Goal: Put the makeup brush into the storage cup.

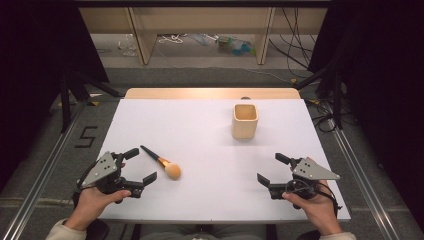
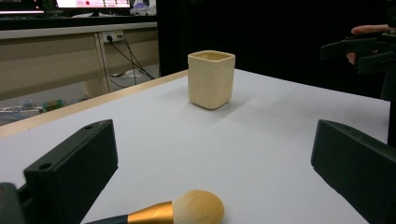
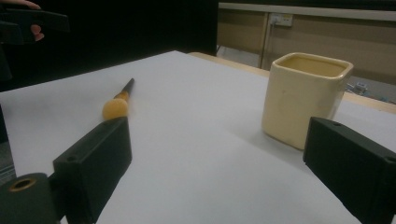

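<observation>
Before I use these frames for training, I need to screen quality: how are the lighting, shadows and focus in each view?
High view: table evenly lit, surroundings dark, cup and brush sharp with faint shadows. Left gripper view: brush head slightly soft, cup crisp with a soft shadow at its base. Right gripper view: dimmer, near jaws blurred, cup shadow falls toward the camera.

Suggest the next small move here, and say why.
Probably ease the left gripper forward so its open jaws straddle the makeup brush. The brush lies flat on the table just ahead of it, ungripped; the cup stands upright and apart, and the right gripper is open, farther from the brush.
</observation>
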`<control>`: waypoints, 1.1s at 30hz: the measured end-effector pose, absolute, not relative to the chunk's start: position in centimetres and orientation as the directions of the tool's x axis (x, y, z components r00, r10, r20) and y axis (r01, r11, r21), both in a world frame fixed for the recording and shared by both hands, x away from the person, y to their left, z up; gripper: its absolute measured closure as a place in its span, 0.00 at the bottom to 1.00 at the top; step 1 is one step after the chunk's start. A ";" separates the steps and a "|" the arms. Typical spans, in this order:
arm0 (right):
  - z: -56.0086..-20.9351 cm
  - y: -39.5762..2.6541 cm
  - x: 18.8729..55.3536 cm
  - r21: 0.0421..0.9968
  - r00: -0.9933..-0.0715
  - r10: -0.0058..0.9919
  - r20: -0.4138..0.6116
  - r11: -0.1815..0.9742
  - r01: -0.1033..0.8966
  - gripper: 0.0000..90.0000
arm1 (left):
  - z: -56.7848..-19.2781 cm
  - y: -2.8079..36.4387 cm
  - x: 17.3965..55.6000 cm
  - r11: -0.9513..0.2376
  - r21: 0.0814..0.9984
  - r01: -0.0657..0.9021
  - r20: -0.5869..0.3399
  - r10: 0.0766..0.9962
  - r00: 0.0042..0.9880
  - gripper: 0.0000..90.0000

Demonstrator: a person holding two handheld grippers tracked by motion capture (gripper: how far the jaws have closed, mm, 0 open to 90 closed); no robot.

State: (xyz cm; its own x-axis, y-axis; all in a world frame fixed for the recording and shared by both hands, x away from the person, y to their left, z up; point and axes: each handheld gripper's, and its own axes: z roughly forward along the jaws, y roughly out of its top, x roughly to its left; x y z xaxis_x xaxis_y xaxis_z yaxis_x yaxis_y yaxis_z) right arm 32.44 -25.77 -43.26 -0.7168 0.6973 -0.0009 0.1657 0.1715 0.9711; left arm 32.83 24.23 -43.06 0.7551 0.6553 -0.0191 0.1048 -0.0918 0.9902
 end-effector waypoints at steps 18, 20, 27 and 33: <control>-43.2 -25.8 32.5 0.968 -0.710 0.704 -0.006 0.182 0.173 0.09 | -42.9 24.4 34.5 -0.084 0.991 0.106 -0.024 0.661 0.750 0.01; -43.2 -25.7 32.4 0.967 -0.708 0.706 0.019 0.168 0.193 0.09 | -42.7 24.3 34.9 -0.080 0.991 0.104 -0.025 0.663 0.748 0.01; -43.3 -25.7 32.4 0.967 -0.709 0.704 0.023 0.166 0.195 0.09 | -42.4 23.6 36.6 -0.091 0.992 0.092 -0.010 0.657 0.754 0.01; -43.3 -25.7 32.4 0.965 -0.707 0.707 0.018 0.172 0.197 0.09 | -42.2 22.9 37.7 -0.100 0.991 0.094 -0.006 0.653 0.757 0.01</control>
State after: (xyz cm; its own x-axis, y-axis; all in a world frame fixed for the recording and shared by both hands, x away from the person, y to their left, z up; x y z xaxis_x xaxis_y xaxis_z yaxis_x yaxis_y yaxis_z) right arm 32.41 -25.72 -43.29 -0.7071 0.7068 0.0178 0.1966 0.1723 0.9652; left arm 37.68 22.92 -42.22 0.7573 0.6530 -0.0064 0.0942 -0.0996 0.9906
